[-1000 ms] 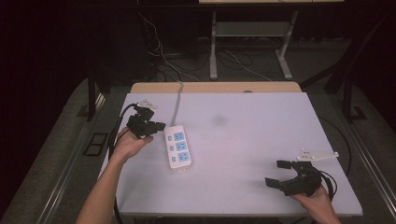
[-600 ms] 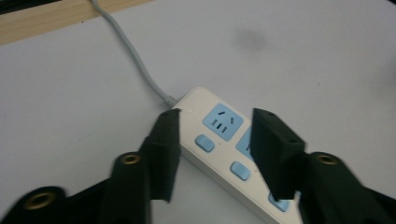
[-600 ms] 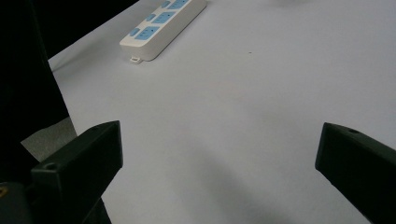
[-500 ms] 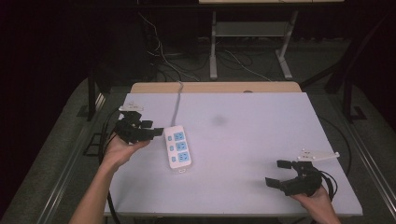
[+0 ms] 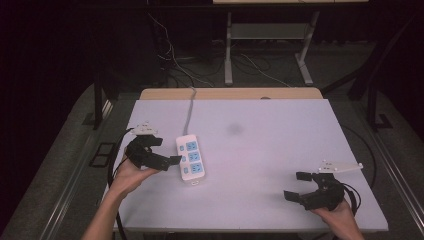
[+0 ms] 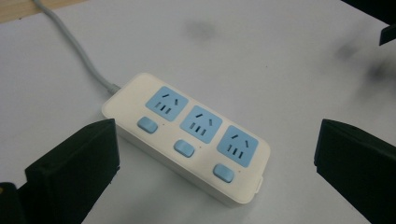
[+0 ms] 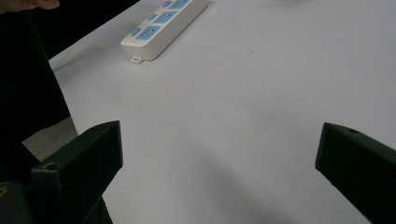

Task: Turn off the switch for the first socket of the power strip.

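Nearest the desk's front edge, by its right corner, the right gripper [image 5: 302, 187] rests in the person's hand with its two black jaws spread wide and nothing but bare white top between them, well apart from the work. Farther in, along the left edge, the left gripper [image 5: 161, 151] points across the desk [image 5: 280, 150] at the white plastic power strip with three pale-blue sockets and three blue switches [image 6: 187, 137]; its jaws have just been opening and now stand wide, the strip lying ahead of them and between their lines but touched by neither pad. The strip lies flat in the left half of the desk, its long side running from front toward back. From its far end a grey cable [image 5: 190, 112] runs to the back edge and drops over it. The likely trouble is a skewed grip: closing on one end of the smooth casing could swing it round or squeeze it out, and the cable might drag against any pull toward the front.
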### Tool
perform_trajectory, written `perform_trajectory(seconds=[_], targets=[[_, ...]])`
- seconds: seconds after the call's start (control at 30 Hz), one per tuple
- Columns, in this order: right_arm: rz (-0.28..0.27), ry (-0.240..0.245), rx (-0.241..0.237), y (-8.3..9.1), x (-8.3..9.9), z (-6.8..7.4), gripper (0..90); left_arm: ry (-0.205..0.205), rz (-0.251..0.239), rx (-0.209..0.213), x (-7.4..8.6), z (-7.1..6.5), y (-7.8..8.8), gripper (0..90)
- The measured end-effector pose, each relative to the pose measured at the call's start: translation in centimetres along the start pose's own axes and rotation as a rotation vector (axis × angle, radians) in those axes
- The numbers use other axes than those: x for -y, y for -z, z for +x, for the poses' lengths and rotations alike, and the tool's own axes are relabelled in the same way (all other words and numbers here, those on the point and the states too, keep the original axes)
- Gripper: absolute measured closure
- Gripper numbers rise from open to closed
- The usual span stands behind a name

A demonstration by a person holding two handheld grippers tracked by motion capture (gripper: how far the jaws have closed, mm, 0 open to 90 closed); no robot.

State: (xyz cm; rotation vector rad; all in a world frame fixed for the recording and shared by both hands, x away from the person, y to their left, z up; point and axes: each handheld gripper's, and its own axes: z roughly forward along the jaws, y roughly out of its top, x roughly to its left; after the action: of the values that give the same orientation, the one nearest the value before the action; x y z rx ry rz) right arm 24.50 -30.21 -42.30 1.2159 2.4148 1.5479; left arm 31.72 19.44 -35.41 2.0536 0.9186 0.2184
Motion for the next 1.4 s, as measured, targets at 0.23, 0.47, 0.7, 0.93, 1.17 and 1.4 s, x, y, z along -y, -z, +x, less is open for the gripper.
perform_trajectory(seconds=[0.23, 0.47, 0.7, 0.93, 1.17, 1.4], targets=[[0.0, -0.001, 0.001, 0.0, 0.0, 0.0, 0.5, 0.0, -0.045, -0.001, 1.4, -0.8, 0.2, 0.0], [0.0, -0.001, 0.001, 0.1, 0.0, 0.0, 0.5, 0.01, -0.078, 0.006, 2.7, -1.3, 0.3, 0.0], [0.002, 0.0, 0.001, 0.0, 0.0, 0.0, 0.5, 0.006, -0.108, 0.015, 3.8, -2.1, 0.4, 0.0], [0.001, 0.001, 0.0, 0.0, 0.0, 0.1, 0.5, 0.0, -0.139, 0.023, 5.2, -2.9, 0.2, 0.0], [0.002, 0.002, 0.0, 0.0, 0.1, 0.1, 0.5, 0.012, -0.153, 0.036, 6.4, -3.2, -0.4, 0.0], [0.001, 0.004, 0.0, 0.0, 0.1, 0.1, 0.5, 0.028, -0.159, 0.039, 7.4, -3.0, -1.0, 0.0]])
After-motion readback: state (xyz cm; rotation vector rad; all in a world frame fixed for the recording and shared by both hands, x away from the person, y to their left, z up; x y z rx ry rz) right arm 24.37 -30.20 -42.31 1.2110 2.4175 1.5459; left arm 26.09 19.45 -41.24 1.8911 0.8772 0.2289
